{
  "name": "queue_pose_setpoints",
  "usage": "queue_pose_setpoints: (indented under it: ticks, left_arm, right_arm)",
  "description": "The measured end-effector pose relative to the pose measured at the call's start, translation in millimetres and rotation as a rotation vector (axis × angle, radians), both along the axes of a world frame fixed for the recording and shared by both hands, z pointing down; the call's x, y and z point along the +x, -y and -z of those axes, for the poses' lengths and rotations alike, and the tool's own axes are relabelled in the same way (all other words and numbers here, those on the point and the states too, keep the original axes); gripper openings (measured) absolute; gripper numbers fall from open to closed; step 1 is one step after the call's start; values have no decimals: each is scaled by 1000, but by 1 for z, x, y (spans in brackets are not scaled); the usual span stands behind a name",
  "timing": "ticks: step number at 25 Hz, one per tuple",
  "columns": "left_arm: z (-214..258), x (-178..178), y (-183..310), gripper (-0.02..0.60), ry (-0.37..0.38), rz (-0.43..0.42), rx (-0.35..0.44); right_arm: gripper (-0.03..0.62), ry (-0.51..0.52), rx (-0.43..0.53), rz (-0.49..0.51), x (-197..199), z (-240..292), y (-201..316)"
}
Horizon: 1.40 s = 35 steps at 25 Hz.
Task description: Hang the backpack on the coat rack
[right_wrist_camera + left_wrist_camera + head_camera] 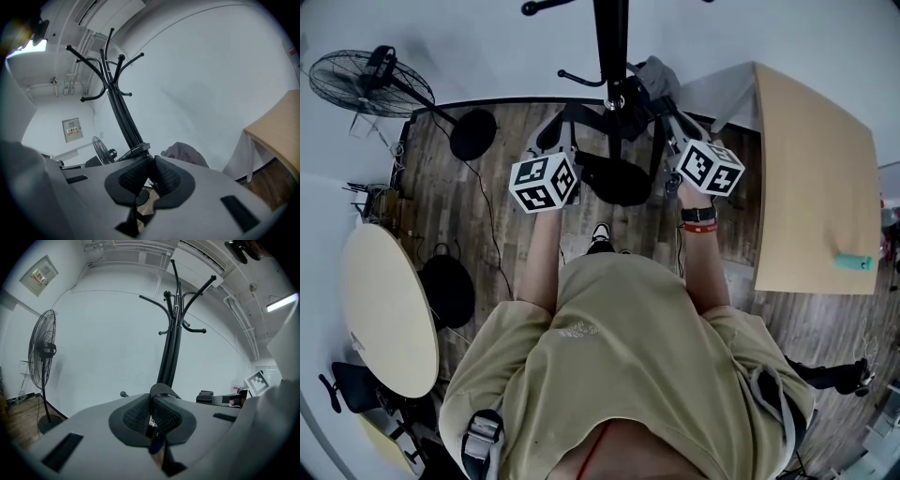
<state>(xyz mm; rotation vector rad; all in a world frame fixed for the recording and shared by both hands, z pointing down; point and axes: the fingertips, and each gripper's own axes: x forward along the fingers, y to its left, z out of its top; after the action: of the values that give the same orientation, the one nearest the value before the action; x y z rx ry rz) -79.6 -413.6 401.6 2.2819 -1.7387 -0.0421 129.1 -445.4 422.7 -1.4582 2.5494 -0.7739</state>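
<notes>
The left gripper (153,411) is clamped on a black strap (161,390) that loops over its jaws. The right gripper (149,171) is pressed together, though what it nips is unclear. The dark backpack (619,183) seems to hang between them, likely carried by its strap so the loop stays free. Just beyond stands the coat rack (171,348), its hooks (199,289) well above.

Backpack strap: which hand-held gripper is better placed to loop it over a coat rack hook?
The left hand-held gripper: it is clamped on the black strap loop, with the coat rack hooks straight ahead.
</notes>
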Motion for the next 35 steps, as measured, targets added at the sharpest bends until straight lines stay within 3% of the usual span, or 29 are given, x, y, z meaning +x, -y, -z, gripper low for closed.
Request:
queue_pose_setpoints:
  ticks: [13,35]
  left_arm:
    - [-49,-8,34,25,9,-5,-90]
    - [-140,-1,26,25,52,-24,-275]
  right_arm:
    - [49,-28,-87,15,-16,-49,34]
    - [49,-107,-253,53,-30,-136,17]
